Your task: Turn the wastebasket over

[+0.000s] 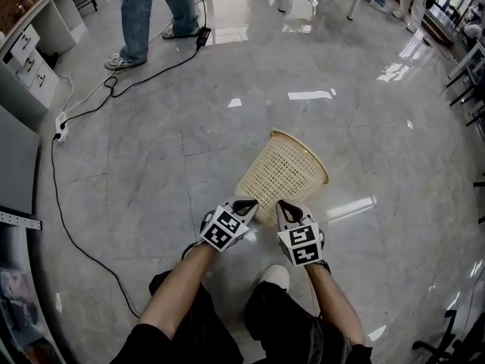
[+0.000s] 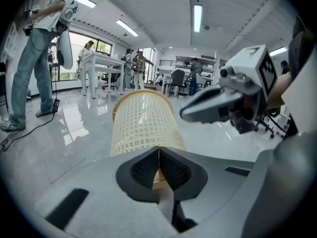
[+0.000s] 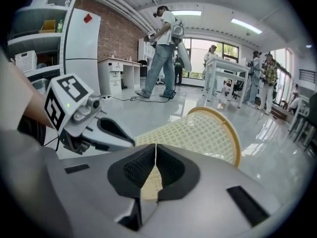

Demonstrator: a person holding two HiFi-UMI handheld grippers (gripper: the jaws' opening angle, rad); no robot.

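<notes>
The cream plastic lattice wastebasket (image 1: 284, 173) lies on its side on the grey polished stone floor (image 1: 151, 142). In the head view its open mouth points toward 1 o'clock and its narrow base toward 7 o'clock, at the person's feet.

Both tongs meet that base end, the left gripper (image 1: 246, 203) at about 8 o'clock of the base and the right gripper (image 1: 288, 205) at about 5 o'clock. Each has its jaws drawn fully together. Cream mesh shows just behind the pads in both gripper views, so each seems to pinch the thin base edge, though the contact itself is hard to make out.

The step in hand looks like securing the hold. The next move probably calls for both grippers to raise the base together, swinging it up and over toward 1 o'clock so the wide rim pivots on the floor and does not skid on the glossy surface.
</notes>
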